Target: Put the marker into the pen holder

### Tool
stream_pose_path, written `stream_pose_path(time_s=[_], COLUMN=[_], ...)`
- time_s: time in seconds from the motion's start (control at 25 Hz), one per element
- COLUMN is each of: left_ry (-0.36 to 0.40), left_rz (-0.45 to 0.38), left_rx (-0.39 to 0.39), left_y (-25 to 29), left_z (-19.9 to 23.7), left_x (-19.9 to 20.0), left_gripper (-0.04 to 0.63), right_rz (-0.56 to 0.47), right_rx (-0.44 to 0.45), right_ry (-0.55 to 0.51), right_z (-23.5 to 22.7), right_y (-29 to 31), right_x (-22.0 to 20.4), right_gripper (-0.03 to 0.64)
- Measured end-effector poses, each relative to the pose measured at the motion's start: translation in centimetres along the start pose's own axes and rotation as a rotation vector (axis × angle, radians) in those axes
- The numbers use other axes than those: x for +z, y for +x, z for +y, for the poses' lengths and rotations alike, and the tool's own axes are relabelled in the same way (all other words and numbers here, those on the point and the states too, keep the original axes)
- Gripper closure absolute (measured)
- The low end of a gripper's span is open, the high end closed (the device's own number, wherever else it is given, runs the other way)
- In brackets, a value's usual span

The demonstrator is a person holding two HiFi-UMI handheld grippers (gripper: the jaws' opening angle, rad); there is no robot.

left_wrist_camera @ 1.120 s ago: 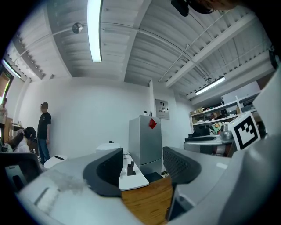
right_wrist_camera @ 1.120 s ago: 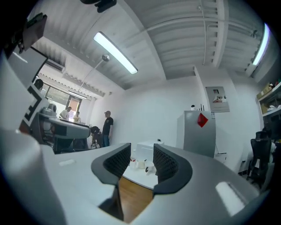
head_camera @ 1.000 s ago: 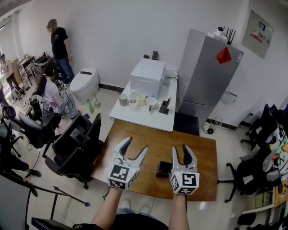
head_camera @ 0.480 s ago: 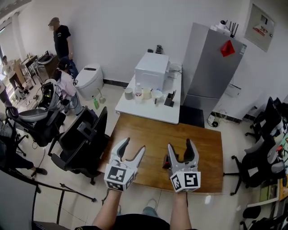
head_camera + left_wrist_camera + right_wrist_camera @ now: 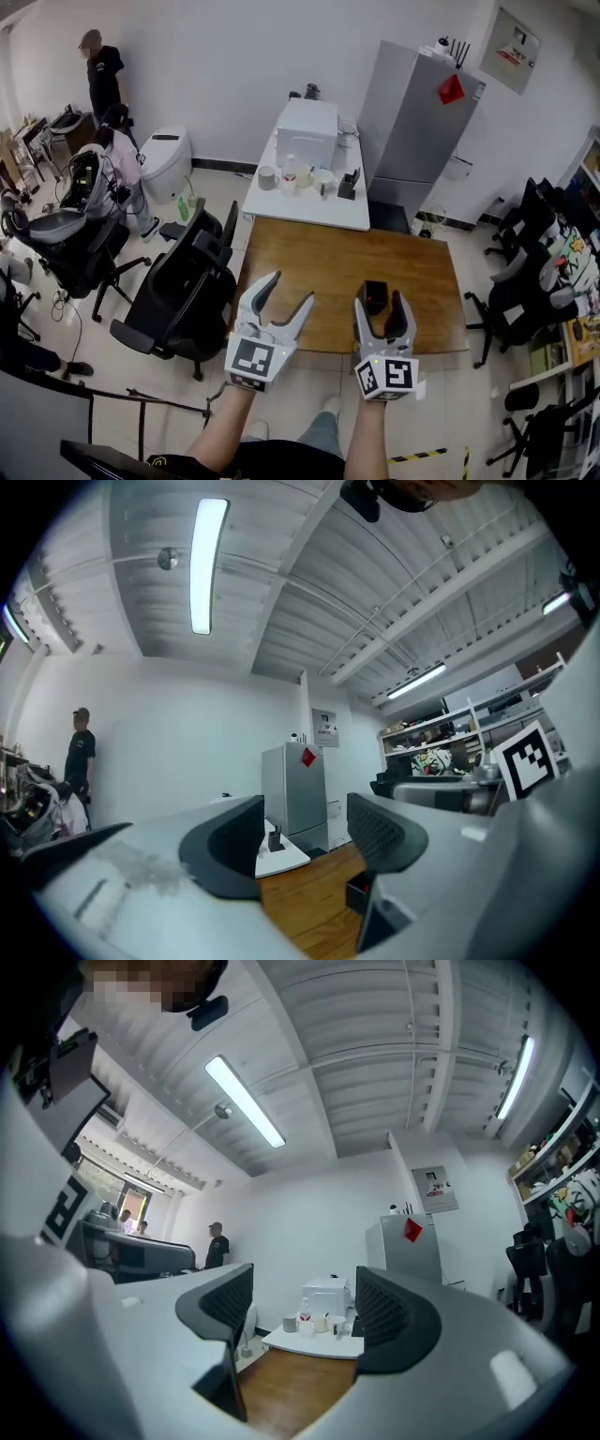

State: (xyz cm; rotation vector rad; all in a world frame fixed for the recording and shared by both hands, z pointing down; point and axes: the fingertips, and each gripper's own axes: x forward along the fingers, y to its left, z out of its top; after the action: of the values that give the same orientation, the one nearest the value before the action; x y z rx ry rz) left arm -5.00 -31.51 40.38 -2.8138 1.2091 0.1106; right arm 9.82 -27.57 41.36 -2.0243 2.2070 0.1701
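Over wooden table (image 5: 309,262) edge, left gripper (image 5: 289,291) fingers wide, empty, right gripper (image 5: 382,302) fingers wide, empty, pen holder (image 5: 375,293) on table

Head camera looks steeply down over the wooden worktop (image 5: 309,262). Cameras on left tool (image 5: 290,289) and right tool (image 5: 381,302) tilt upward, sharing the fridge (image 5: 412,122).

Wooden table (image 5: 309,272) — black pen holder (image 5: 375,292) stands on it.

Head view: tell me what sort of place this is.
Likely an office or lab workroom: black swivel chairs beside a wooden table, a grey refrigerator by the wall, and a white table carrying cups.
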Motion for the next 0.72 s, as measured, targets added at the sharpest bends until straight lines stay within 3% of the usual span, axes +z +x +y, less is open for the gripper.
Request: stream_pose_path(time_s=[0.2, 0.36, 0.72], left_ry=[0.003, 0.007, -0.009], left_rz=[0.042, 0.012, 0.020], left_rx=[-0.077, -0.073, -0.059], left_y=[-3.5, -4.4, -4.8], left_z=[-0.6, -0.1, -0.6], left_x=[-0.2, 0.9, 0.6], left_gripper=[0.320, 0.321, 0.328], right_rz=[0.026, 0.095, 0.147], right_rx=[-0.070, -0.128, -0.110], right_ry=[-0.072, -0.076, -0.119], right_z=[2.3, 2.7, 2.6], right_y=[-3.2, -3.9, -5.6], right_x=[2.1, 2.1, 2.2], right_gripper=[0.281, 0.282, 0.288])
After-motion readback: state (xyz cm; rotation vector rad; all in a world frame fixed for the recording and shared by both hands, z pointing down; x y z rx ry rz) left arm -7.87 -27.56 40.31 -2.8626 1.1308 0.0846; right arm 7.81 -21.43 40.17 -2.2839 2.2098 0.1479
